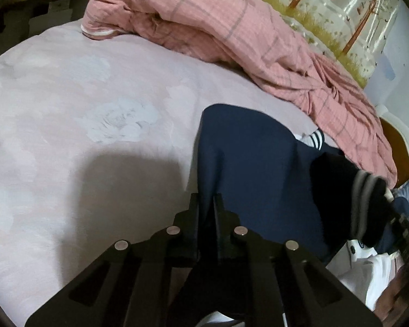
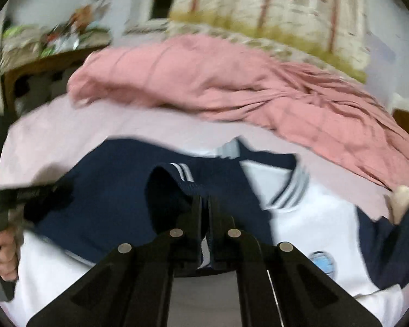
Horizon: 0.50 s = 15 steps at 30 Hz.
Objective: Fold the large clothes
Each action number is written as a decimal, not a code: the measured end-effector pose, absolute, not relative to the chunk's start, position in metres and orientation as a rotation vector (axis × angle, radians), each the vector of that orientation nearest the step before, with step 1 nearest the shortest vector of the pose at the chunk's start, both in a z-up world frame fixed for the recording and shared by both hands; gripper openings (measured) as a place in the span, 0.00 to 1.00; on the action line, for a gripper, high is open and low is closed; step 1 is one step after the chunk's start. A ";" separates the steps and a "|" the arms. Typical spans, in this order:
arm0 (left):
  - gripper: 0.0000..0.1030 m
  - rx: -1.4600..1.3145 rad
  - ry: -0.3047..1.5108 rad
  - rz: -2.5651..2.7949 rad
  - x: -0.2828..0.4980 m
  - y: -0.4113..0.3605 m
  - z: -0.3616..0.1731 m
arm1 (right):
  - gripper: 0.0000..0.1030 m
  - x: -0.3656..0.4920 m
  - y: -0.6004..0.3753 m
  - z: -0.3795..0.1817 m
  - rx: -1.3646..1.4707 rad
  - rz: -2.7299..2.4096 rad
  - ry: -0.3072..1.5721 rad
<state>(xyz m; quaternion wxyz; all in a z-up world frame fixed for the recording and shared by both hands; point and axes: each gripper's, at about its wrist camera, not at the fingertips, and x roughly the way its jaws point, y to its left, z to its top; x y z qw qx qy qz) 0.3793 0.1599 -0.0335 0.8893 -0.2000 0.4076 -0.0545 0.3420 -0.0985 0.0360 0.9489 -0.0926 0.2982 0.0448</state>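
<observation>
Jacket (image 2: 313, 218): navy and white, lying on the bed (image 1: 68, 109), spread from the middle toward 4 o'clock in the right wrist view.
Left tongs (image 1: 205, 204): closing tight on a navy fold of the jacket, the cloth running up between the fingers toward 12 o'clock.
Right tongs (image 2: 203, 204): pinching navy cloth below the striped cuff (image 2: 181, 170), jaws nearly meeting.
Collar (image 2: 289, 190): striped, lying at 2 o'clock from the right tongs.
Badge (image 2: 321, 260): pale blue, sitting on the white panel at 4 o'clock.
Quilt (image 1: 231, 32): pink, bunching along the far side of the bed at 12 to 3 o'clock.
Hand (image 2: 5, 253): gripping the left tongs' handle at 9 o'clock in the right wrist view.
</observation>
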 end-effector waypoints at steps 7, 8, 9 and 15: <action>0.07 -0.289 0.773 -0.036 0.369 0.148 -0.017 | 0.04 0.355 -0.221 0.065 -0.107 -0.191 0.593; 0.08 -0.264 0.765 -0.035 0.368 0.144 -0.016 | 0.04 0.357 -0.243 0.061 -0.069 -0.209 0.608; 0.15 -0.236 0.763 -0.036 0.368 0.139 -0.015 | 0.04 0.361 -0.260 0.057 -0.036 -0.209 0.627; 0.73 -0.111 0.812 -0.076 0.379 0.124 -0.006 | 0.14 0.393 -0.326 0.012 0.096 -0.206 0.741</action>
